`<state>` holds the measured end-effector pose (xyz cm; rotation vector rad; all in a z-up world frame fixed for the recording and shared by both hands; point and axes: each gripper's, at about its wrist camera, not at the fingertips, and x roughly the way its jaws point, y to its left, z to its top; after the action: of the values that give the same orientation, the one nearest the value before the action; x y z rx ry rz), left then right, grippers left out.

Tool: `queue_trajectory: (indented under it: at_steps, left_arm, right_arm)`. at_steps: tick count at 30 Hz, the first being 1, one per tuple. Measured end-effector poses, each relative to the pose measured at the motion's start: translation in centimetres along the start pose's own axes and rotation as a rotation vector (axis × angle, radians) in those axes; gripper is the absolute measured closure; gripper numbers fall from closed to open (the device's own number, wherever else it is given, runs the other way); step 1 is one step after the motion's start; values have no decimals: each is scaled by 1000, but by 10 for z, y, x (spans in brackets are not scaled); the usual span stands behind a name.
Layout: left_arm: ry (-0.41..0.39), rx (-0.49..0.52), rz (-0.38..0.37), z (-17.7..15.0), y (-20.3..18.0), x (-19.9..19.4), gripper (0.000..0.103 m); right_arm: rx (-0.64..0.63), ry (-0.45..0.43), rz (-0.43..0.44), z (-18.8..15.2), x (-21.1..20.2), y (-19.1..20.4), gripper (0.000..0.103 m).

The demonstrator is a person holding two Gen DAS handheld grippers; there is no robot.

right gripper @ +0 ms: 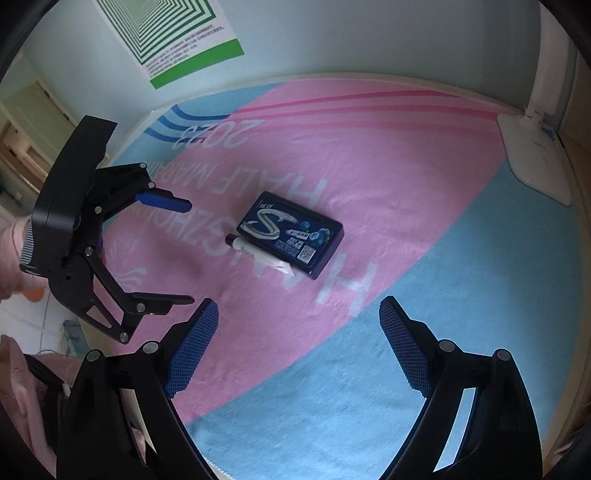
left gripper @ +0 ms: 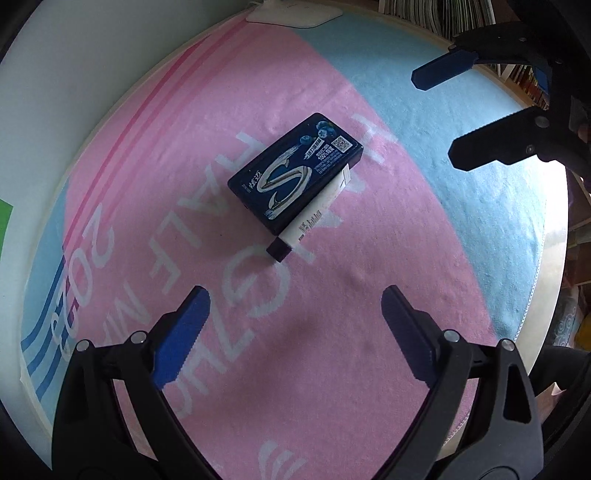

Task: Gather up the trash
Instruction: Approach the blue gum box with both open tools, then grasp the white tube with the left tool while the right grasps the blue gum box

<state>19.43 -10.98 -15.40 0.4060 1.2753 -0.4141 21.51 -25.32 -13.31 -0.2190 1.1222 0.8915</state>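
A dark blue gum box with a silver S lies flat on the pink part of a towel. A small white tube with a purple cap lies tight against the box's long side. My left gripper hovers above the towel, open and empty, short of the tube's cap. The right gripper is open too, nothing between its fingers, with the box ahead of it. Each gripper shows in the other's view: left gripper, right gripper.
The pink and light blue towel with white lettering covers a round white table. A white device stands at the table's far edge by the wall. A green-striped poster hangs on the wall. Shelves of books stand behind.
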Motion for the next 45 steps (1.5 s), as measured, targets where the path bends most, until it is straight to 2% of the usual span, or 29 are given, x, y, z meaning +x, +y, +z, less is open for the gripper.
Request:
queue_trajectory:
  at_steps: [7,9,22,29,37,45]
  left_arm:
    - [9,7,-22,15,3,15,13]
    - [17,7,-34,20,5,20,20]
    - [42,-5,-74,58,10,50,20]
    - [29,-27,-101,67,18,60,22]
    - [14,-34,-93,77,30,64,34]
    - [6,-53,-92,80,47,63,54]
  right_arm:
    - [-57,9,-13,12,13,-11,15]
    - [-84,12,-24,14,16,-12,15]
    - [-192,44,-15,25,43,-18,15]
    - [-271,58,-36,29,55,-13,16]
    - [-370,47,-57,30,64,-8,20]
    - [-546,31,-52,34,70,4,21]
